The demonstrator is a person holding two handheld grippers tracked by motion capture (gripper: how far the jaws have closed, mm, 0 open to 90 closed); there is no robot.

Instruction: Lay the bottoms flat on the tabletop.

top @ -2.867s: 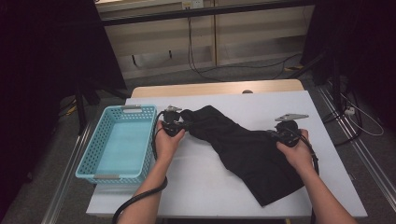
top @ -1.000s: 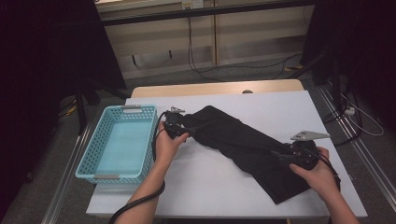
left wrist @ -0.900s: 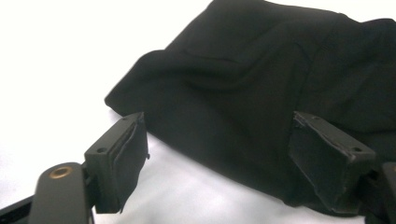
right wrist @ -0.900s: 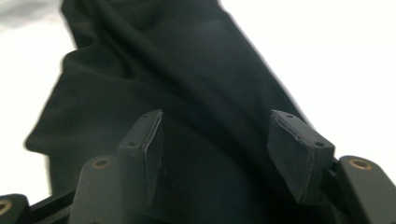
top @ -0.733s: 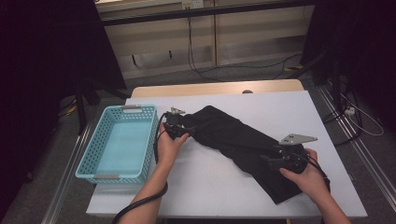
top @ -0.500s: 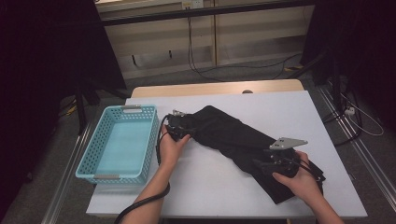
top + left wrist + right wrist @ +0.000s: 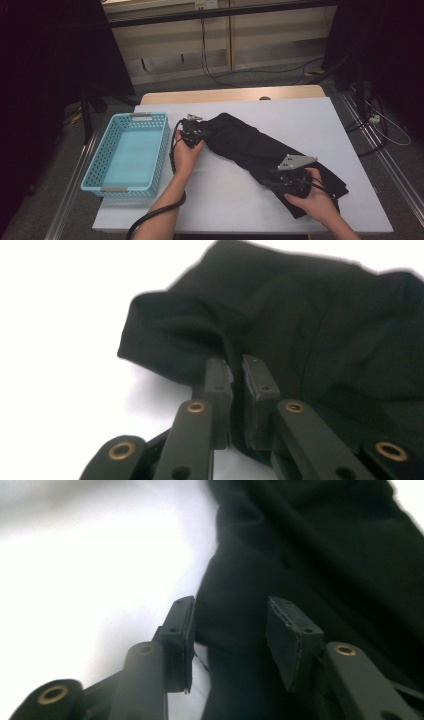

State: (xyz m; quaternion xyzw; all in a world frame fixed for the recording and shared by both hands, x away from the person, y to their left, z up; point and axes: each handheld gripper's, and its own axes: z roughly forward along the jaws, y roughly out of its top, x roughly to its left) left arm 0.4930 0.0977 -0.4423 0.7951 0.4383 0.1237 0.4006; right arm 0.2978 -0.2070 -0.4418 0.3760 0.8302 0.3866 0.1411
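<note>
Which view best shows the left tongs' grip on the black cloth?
Left gripper view: the left tongs have just been closing and pinch a fold of the black cloth up close. High view shows the hand covering them. Right gripper view shows other cloth between the right tongs' parted jaws.

A black garment (image 7: pixel 260 147) lies crumpled diagonally across the white table (image 7: pixel 310 117).

Our two grippers are black: the left gripper (image 7: pixel 192 134) trails a thick black cable, the right gripper (image 7: pixel 280 178) carries a grey three-cornered plate; brass-coloured rivets dot both linkages. Our forearms are bare.
</note>
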